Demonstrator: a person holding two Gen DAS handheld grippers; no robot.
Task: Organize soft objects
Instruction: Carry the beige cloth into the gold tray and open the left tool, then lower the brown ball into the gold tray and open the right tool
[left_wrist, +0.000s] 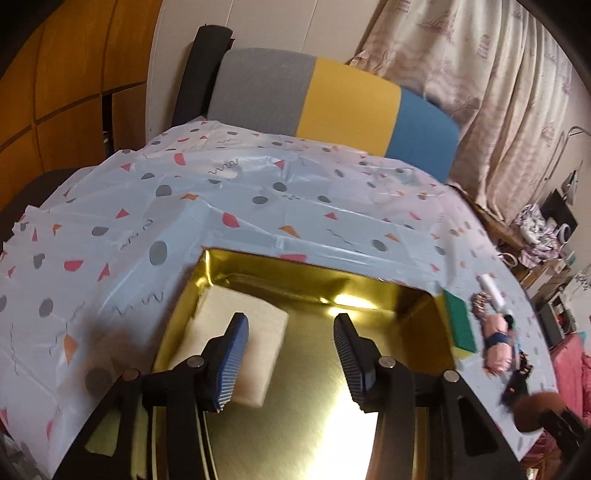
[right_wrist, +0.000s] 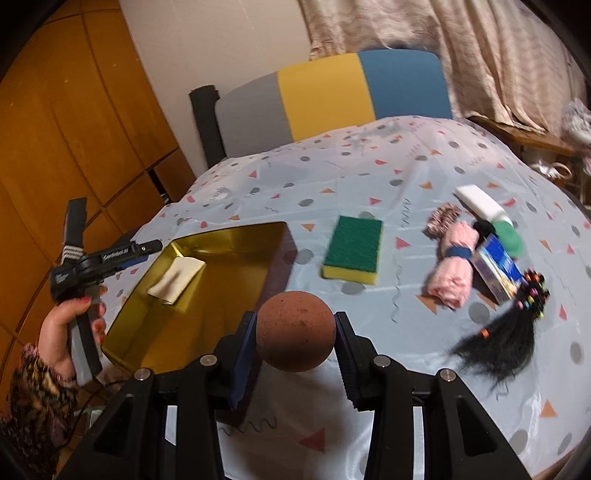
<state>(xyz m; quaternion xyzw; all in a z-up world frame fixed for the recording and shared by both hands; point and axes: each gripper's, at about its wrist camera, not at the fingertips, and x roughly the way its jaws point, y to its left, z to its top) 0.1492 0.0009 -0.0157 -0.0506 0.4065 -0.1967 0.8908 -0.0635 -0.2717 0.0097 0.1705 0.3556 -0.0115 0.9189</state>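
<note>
Right wrist view: right gripper (right_wrist: 295, 332) clamped on brown foam ball (right_wrist: 295, 330); carry over gold metal tin (right_wrist: 236, 236), release low. Left gripper (left_wrist: 290, 350) jaws apart, empty.

A lived-in home room is showing here: patterned curtains (left_wrist: 480, 92) are hanging at one o'clock, wooden cupboard doors (right_wrist: 55, 129) are standing at ten o'clock, a confetti-print cloth (left_wrist: 258, 206) is covering the tabletop.
</note>
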